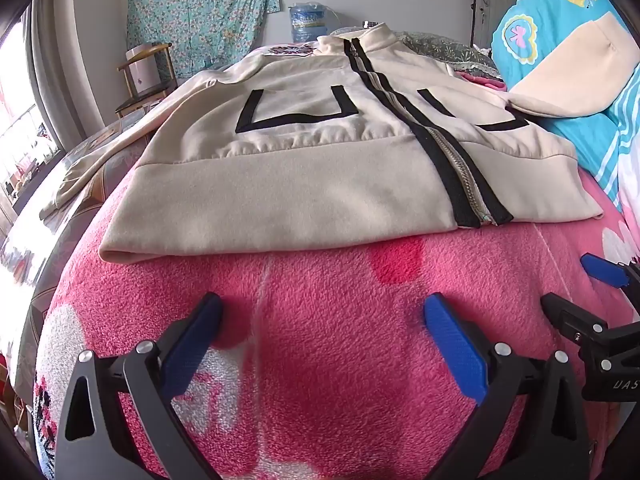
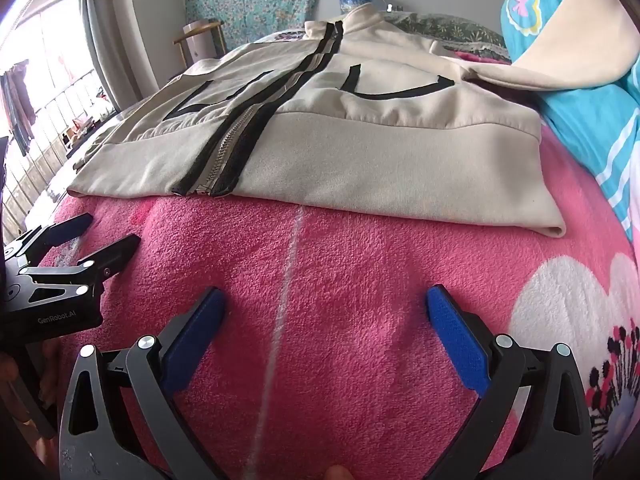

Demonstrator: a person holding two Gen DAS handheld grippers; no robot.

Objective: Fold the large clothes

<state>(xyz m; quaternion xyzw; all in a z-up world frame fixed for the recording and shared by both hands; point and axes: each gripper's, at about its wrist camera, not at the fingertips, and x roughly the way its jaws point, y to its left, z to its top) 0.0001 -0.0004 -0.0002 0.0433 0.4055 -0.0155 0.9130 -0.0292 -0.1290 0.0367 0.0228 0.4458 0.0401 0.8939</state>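
Pink blanket fills the lower frame, and I've got the jacket lying flat dead ahead, hem toward me, zip running away to upper centre. Left gripper and right gripper both gape wide, empty, side by side, about equally short of the hem.

left hand-held gripper: black frame, blue pads, silver screws | right hand-held gripper: same

Both grippers spread wide, holding nothing
Left gripper and right gripper sit side by side, low, blue fingers pointing forward.
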